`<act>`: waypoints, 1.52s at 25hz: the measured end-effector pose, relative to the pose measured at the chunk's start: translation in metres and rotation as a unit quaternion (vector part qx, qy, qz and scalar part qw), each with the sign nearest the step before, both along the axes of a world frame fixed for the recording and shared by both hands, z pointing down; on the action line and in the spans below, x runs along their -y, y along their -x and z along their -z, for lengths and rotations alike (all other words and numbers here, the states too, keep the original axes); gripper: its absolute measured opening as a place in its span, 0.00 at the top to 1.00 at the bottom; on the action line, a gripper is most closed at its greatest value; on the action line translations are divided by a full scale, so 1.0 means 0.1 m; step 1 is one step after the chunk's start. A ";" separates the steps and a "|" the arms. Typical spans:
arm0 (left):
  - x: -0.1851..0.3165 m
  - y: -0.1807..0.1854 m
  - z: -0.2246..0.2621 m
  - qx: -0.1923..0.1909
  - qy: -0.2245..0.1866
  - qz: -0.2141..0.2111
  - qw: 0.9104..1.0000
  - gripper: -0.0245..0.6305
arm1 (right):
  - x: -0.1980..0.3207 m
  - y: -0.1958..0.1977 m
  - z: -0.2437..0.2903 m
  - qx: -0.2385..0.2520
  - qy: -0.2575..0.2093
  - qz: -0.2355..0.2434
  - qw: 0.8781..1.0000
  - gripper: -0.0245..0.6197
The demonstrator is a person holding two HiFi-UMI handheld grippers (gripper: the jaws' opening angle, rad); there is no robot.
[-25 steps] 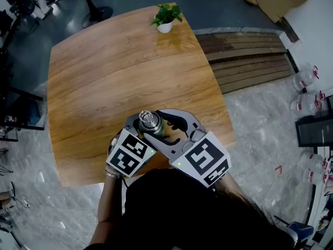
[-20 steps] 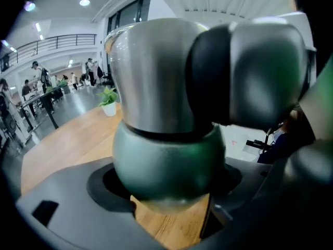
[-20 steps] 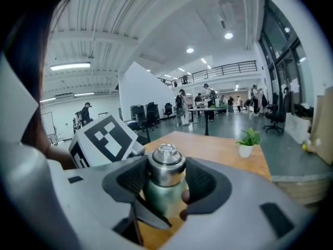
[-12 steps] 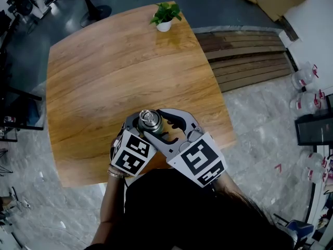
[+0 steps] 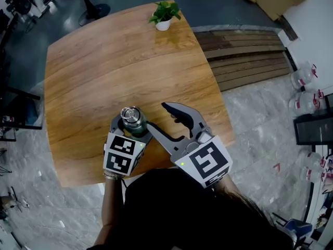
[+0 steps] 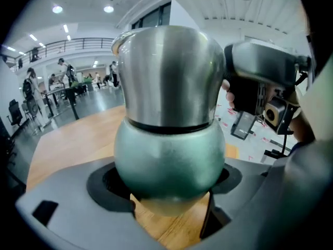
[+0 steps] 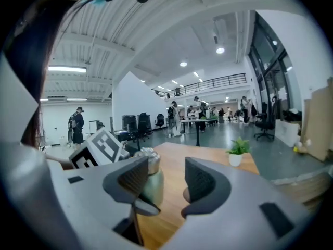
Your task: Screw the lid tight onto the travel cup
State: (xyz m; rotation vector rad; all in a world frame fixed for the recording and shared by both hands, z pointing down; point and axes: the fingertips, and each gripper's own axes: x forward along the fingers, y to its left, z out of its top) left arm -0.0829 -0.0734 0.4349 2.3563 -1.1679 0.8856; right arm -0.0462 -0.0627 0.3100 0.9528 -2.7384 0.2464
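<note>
Lid, brushed steel and domed (image 6: 166, 77), sits square on the rounded green travel cup (image 6: 169, 158), at my edge of the wooden table (image 5: 104, 61). My left gripper (image 6: 166, 191) is clamped on the cup body. Right gripper (image 7: 162, 178) gapes empty beside it, off the lid. Looks seated; I can't confirm it's tight, so maybe a final twist left.

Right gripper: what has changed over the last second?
The right gripper has let go of the lid; its jaws now stand apart with nothing between them. The left gripper, still shut on the travel cup, has moved it a little to the left over the table. The lid is still on, and the potted plant is unmoved.
</note>
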 end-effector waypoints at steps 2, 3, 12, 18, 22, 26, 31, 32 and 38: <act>0.02 0.08 0.11 -0.008 -0.019 0.019 1.000 0.37 | 0.07 -0.10 -0.12 -0.017 0.012 -0.018 1.000 0.60; 0.03 0.11 0.16 -0.015 -0.030 0.026 0.999 0.37 | 0.09 -0.12 -0.17 -0.025 0.016 -0.025 0.999 0.60; -0.09 0.18 0.38 -0.054 -0.077 0.046 0.994 0.37 | 0.16 -0.21 -0.51 -0.041 0.058 -0.082 0.994 0.83; -0.17 0.26 0.21 -0.052 -0.060 0.065 0.995 0.37 | 0.16 -0.25 -0.68 -0.041 0.094 -0.104 0.989 0.93; -0.20 0.30 0.17 -0.049 -0.056 0.071 0.995 0.37 | 0.14 -0.24 -0.72 -0.050 0.098 -0.101 0.989 0.93; -0.20 0.32 0.15 -0.048 -0.054 0.074 0.995 0.37 | 0.13 -0.22 -0.71 -0.051 0.094 -0.094 0.990 0.93; -0.21 0.32 0.11 -0.039 -0.048 0.073 0.995 0.37 | 0.12 -0.21 -0.70 -0.049 0.099 -0.091 0.990 0.93; -0.21 0.31 0.10 -0.039 -0.047 0.072 0.996 0.37 | 0.12 -0.21 -0.71 -0.050 0.100 -0.090 0.990 0.93; -0.23 0.31 0.05 -0.032 -0.039 0.071 0.996 0.37 | 0.12 -0.20 -0.70 -0.048 0.100 -0.088 0.990 0.93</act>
